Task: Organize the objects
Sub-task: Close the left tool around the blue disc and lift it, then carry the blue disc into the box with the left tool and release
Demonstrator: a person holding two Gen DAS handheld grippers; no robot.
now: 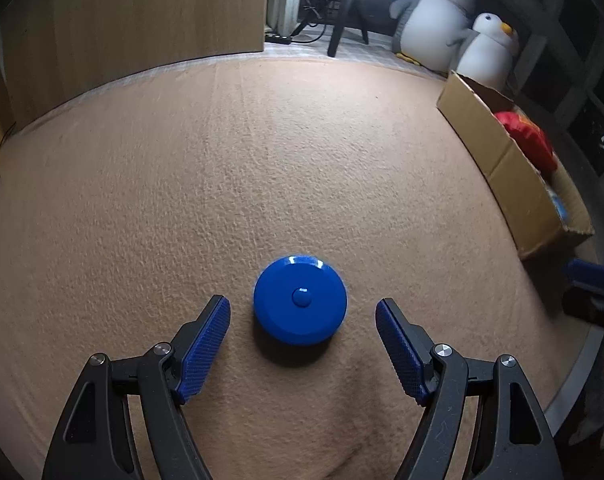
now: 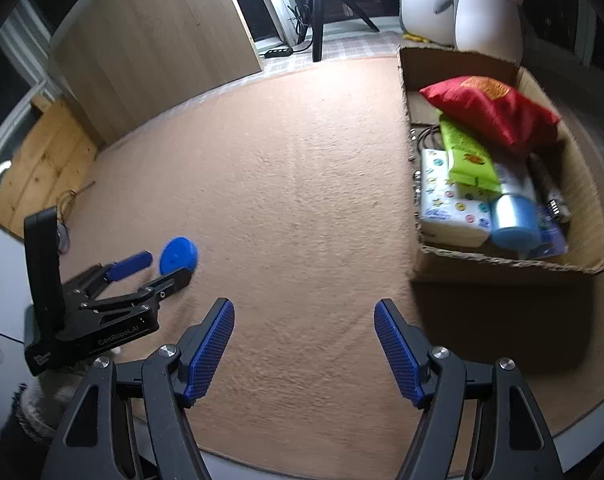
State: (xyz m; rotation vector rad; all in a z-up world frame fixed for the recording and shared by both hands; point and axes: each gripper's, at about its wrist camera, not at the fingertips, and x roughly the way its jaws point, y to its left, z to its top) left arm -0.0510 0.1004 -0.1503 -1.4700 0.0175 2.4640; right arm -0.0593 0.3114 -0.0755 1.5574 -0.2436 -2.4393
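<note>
A round blue disc with a centre button [image 1: 300,300] lies flat on the tan carpet. My left gripper [image 1: 303,307] is open, its blue pads on either side of the disc and apart from it. The right wrist view shows the disc [image 2: 178,255] and the left gripper [image 2: 158,268] at far left. My right gripper [image 2: 304,312] is open and empty over bare carpet. A cardboard box [image 2: 501,262] at the right holds a red bag [image 2: 491,108], a green pack [image 2: 467,158], a blue roll [image 2: 515,220] and other items.
The box also shows at the right in the left wrist view [image 1: 501,160]. Two plush penguins [image 1: 461,28] stand behind it. A wooden panel [image 1: 134,24] stands at the back left. A chair's legs [image 2: 317,12] and a power strip [image 2: 278,53] lie beyond the carpet.
</note>
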